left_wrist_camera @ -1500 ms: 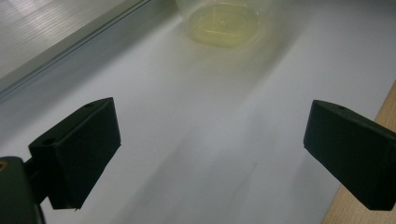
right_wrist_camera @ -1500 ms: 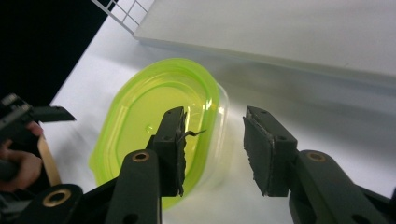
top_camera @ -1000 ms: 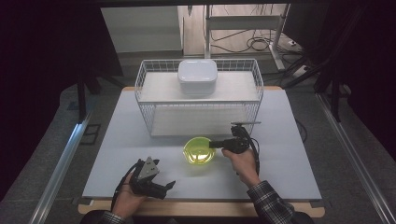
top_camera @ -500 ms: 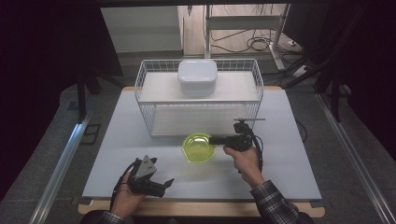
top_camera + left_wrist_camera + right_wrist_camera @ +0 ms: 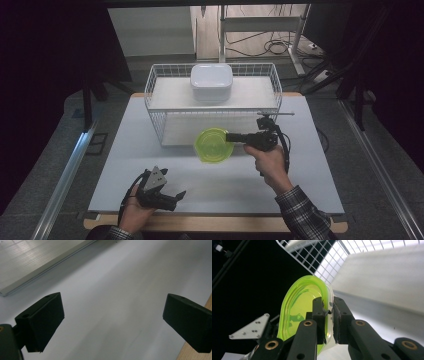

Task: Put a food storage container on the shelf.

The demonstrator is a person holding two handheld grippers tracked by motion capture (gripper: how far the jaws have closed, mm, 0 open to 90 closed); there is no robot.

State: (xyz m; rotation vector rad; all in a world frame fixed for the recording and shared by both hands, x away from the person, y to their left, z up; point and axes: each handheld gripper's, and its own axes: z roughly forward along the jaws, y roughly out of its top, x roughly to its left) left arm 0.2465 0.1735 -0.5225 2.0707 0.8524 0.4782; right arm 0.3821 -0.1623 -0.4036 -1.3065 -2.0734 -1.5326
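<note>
A translucent green bowl (image 5: 214,145) hangs above the table in front of the white wire basket (image 5: 155,95). My right gripper (image 5: 231,137) is shut on its right rim. In the right gripper view the two jaws pinch the rim of the green bowl (image 5: 299,307), which is turned on edge there, at my right gripper (image 5: 329,320). A white lidded container (image 5: 211,81) sits on top of the basket. My left gripper (image 5: 177,197) rests low near the front edge of the table, open, and in the left gripper view my left gripper (image 5: 112,322) has only bare table between its jaws.
The white table top (image 5: 150,165) has a wooden front edge (image 5: 215,222). The wire basket stands across the back half of the table. Cables and metal frame legs (image 5: 280,45) lie on the floor behind it.
My right gripper has carried the green bowl up and away from me, closer to the wire basket. The left gripper has barely moved.
</note>
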